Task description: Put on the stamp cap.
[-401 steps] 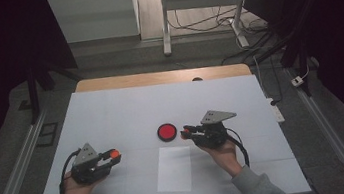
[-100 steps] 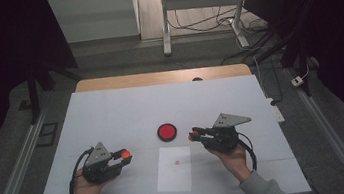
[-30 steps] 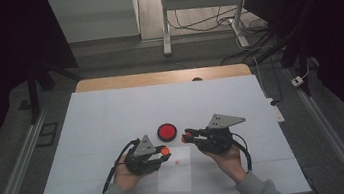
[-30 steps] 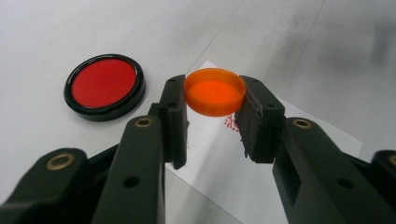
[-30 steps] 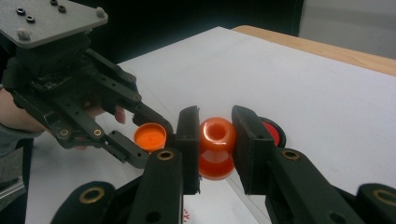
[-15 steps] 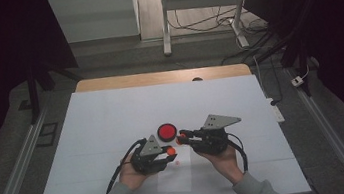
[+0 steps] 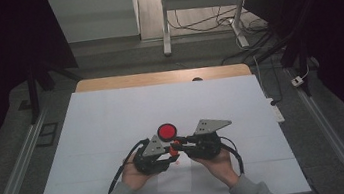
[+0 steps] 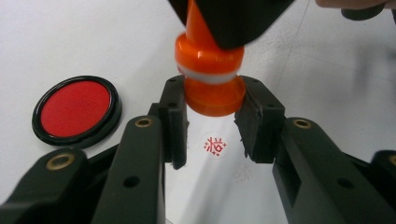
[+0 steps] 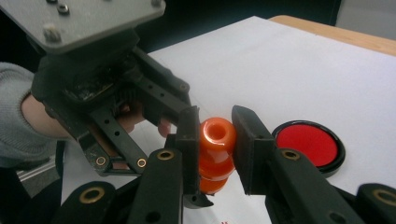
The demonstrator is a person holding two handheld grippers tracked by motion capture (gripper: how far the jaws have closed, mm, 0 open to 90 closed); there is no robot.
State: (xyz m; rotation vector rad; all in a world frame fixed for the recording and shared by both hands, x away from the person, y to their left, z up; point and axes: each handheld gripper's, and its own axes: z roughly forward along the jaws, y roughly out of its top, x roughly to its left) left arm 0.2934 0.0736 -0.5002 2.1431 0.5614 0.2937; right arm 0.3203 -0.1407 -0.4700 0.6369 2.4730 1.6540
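Observation:
An orange stamp (image 8: 212,74) is held between both grippers just above the table. My left gripper (image 8: 214,100) is shut on its wide lower end. My right gripper (image 9: 217,126) is shut on its rounded handle (image 9: 217,133). In the high view the two grippers meet tip to tip at the stamp (image 7: 172,150), the left gripper (image 7: 153,156) on the left and the right gripper (image 7: 201,145) on the right. A round red ink pad (image 7: 167,131) lies just behind them. Below the stamp a red stamped mark (image 8: 215,145) shows on a white sheet (image 7: 176,179).
White paper covers the table (image 7: 112,115), with a wooden edge (image 7: 157,77) at the far side. Metal rails (image 7: 14,178) run along both sides. The ink pad (image 8: 74,109) lies left of my left jaws, and right of my right jaws (image 9: 310,142).
The left gripper has carried the stamp from the table's left side to the middle, up against the right gripper. A red mark has appeared on the sheet. Over the last second the grippers closed together.

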